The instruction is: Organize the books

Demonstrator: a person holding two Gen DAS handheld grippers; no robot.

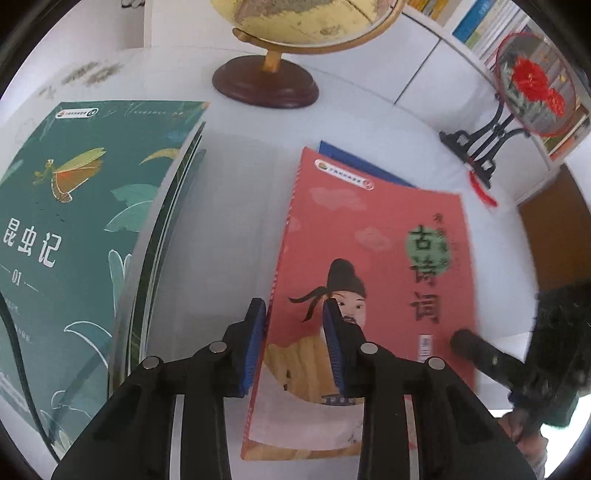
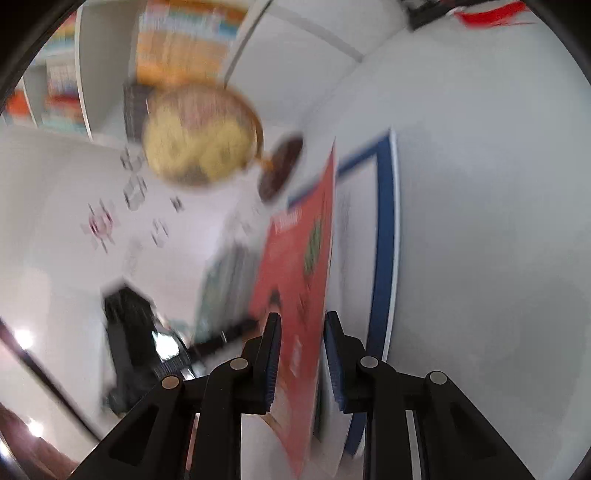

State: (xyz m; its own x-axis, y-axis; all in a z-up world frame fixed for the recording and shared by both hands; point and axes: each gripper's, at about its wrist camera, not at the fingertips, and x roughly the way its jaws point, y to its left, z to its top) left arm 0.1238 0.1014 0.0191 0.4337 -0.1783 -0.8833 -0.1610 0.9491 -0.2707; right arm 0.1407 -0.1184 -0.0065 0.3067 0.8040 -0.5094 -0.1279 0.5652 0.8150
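A red book with a drawn figure and dark characters lies tilted over a blue book on the white table. My left gripper straddles the red book's near left edge, one pad beside the spine and the other over the cover, with a gap showing. In the blurred right wrist view my right gripper has the red book slanting between its pads, and the blue book lies to the right. The right gripper shows dark at the book's near right corner.
A stack of green books lies at the left. A globe on a dark wooden base stands at the back. A round red-flower ornament on a black stand sits at the back right, before shelves of books.
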